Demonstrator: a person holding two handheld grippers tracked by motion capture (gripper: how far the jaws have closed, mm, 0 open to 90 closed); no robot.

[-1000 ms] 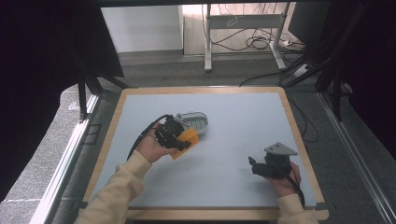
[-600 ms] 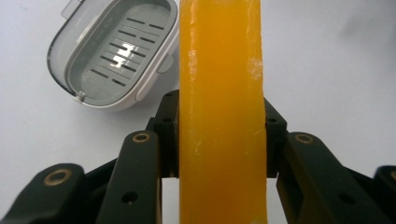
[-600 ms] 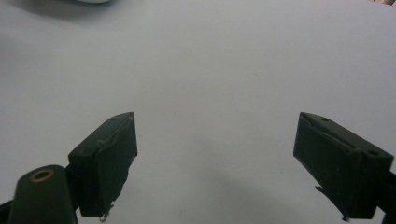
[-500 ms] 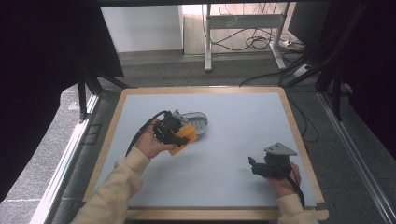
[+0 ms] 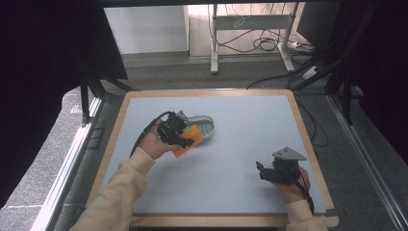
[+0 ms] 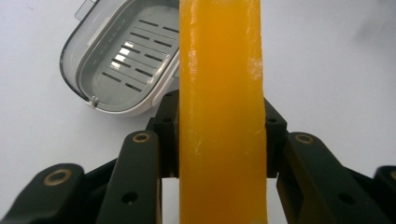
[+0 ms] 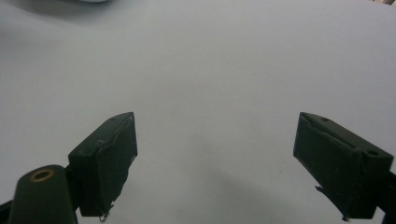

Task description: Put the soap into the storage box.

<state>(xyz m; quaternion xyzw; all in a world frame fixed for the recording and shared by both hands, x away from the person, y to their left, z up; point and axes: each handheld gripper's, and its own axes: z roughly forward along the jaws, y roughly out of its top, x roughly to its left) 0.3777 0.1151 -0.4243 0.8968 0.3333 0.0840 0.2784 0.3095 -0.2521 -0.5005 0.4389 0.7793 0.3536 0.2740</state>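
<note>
At frame centre-left, left gripper (image 5: 185, 140) clamps orange soap bar (image 6: 220, 112) beside soap dish (image 6: 125, 56); slick soap may slip. Right gripper (image 7: 229, 163) stands open, empty.

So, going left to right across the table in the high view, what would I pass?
Left gripper clamped on an orange bar → white soap dish → bare stretch of table → right gripper, jaws open.
</note>
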